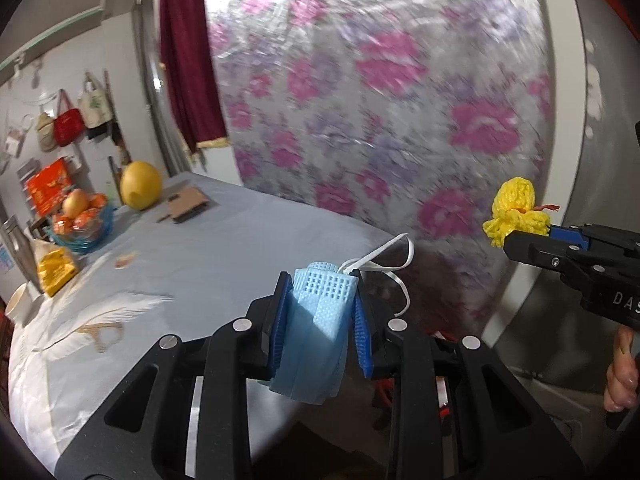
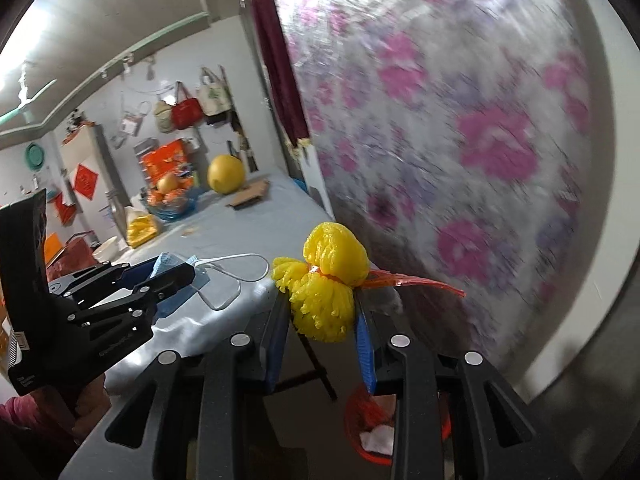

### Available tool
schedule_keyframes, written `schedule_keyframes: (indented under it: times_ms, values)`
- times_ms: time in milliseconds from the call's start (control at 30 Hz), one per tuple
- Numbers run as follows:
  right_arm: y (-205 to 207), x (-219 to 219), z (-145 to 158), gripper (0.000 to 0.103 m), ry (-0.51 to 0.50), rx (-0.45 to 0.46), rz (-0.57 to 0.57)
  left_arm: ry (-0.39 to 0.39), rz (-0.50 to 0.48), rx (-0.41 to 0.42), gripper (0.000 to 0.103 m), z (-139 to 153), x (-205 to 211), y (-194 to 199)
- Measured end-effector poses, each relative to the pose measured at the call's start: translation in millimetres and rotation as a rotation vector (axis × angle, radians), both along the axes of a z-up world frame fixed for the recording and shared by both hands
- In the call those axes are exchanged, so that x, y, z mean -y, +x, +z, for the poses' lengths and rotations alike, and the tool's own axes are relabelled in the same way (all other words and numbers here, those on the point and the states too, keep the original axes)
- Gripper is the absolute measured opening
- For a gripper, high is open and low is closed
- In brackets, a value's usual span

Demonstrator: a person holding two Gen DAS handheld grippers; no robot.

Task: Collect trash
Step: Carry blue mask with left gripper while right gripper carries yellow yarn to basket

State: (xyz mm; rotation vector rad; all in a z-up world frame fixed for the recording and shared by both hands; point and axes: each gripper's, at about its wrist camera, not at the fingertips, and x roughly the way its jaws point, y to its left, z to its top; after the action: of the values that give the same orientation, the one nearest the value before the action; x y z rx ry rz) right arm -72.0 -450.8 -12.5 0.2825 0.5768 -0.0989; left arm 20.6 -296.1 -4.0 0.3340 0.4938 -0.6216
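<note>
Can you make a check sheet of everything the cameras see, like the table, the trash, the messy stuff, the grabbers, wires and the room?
Surface: table in a pale cloth.
Job's things: blue face mask; yellow foam net; red bin on the floor.
Clutter: fruit bowl, yellow pomelo, cardboard scraps, yellow packet.
Grippers: left gripper shut on the mask; right gripper shut on the net.
Cables: nothing seen.
Surroundings: flowered sheet, dark red curtain, hanging bags.

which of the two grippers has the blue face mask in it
The left gripper: its pads clamp the folded blue face mask, white ear loops trailing out. The right gripper grips yellow foam netting instead.
</note>
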Motion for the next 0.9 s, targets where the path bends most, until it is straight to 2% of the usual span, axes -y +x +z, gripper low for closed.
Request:
schedule_keyframes:
  times_ms: [400,533,700,900]
  values:
    - [-7,54,-73,0.031,0.089,-0.12,-0.092,0.123,-0.115,-0.122,0.03,-62,73,2]
    - [-4,63,-99,0.031,0.103,-0.165,-0.116,0.151,-0.131,-0.155,0.03,-79,83,3]
    - [3,74,-146,0.031,0.137,-0.24,-0.134,0.187,-0.137,-0.195,0.03,-99,95,9]
    - [21,70,-200,0.033,0.195,-0.345,-0.11,0.206,-0.131,-0.212,0.03,-108,98,16]
